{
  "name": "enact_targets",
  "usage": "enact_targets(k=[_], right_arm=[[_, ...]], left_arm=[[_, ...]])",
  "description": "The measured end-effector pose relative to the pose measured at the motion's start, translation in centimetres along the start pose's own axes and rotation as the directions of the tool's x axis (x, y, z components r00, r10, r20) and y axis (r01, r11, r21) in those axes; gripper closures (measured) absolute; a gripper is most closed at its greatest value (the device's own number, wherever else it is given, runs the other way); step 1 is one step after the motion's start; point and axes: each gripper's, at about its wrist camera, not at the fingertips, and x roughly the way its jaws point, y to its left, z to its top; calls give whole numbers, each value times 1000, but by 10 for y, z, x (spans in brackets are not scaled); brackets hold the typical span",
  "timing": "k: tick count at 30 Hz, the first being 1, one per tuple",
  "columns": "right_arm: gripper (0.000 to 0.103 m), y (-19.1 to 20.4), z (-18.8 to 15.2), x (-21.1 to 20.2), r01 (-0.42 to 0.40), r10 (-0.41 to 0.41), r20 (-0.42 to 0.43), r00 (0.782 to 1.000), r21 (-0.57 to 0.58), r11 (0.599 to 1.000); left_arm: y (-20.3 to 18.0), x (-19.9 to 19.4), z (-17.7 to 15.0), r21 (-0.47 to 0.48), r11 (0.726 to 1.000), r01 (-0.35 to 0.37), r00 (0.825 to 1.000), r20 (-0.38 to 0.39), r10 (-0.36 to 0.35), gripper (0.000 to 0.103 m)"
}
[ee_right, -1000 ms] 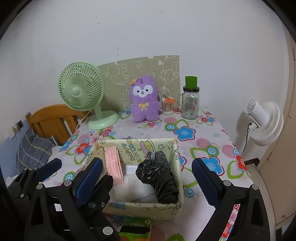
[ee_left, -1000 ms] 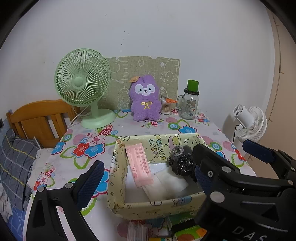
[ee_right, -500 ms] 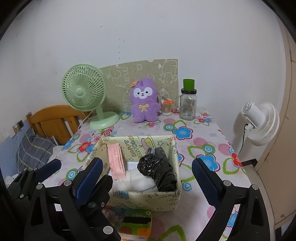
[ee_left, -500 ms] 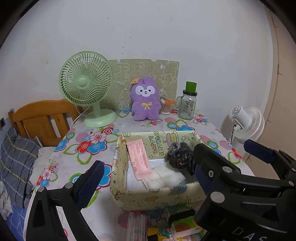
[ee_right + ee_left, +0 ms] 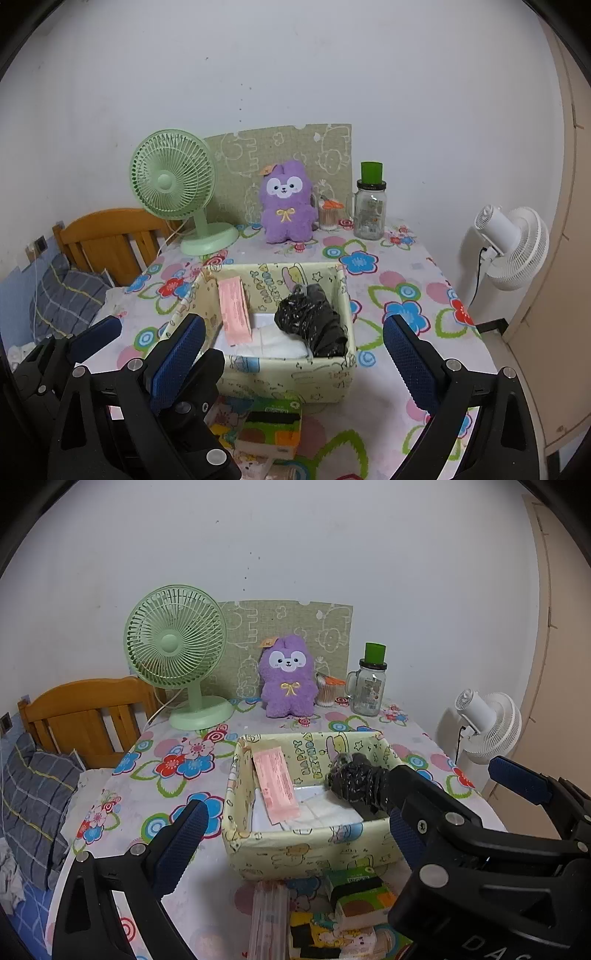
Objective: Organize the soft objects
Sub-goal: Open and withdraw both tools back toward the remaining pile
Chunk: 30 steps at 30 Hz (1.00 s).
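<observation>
- Both the left tongs and right tongs hang spread wide and empty, short of the pale-yellow cartoon-print box on the table.
- The crinkly black plastic bag sits inside the box's right end, above its rim, and could spill if the box is nudged.

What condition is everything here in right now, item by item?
Left gripper: jaws open, empty.
Right gripper: jaws open, empty.
Yellow cartoon-print box: open-topped, holding items.
Pink flat packet: leaning in box.
Black crumpled plastic bag: inside box.
Green desk fan: upright.
Glass jar: lid on.
</observation>
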Motion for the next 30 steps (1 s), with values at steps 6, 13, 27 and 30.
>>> enact_targets(k=[6,13,27,30], right_arm=[[5,0,-5,-4,3,-3,1,1000,1,1000],[5,1,-16,-6,2,-2,-5,1000,0,1000],[5,3,-42,-2,-4,5,-58,998,13,1000],[5,4,-49,1,-4,5,-74,997,15,1000]], left_arm=[[0,-6,-6,7,1000,2,1000,3,-3,4],[1,-7,-14,7,1000,5,1000,-2,-5,4],[2,-6,-40,6,1000,11,998,-58,-11,6],[2,-3,-45,8,1000,11,997,-72,-10,6]])
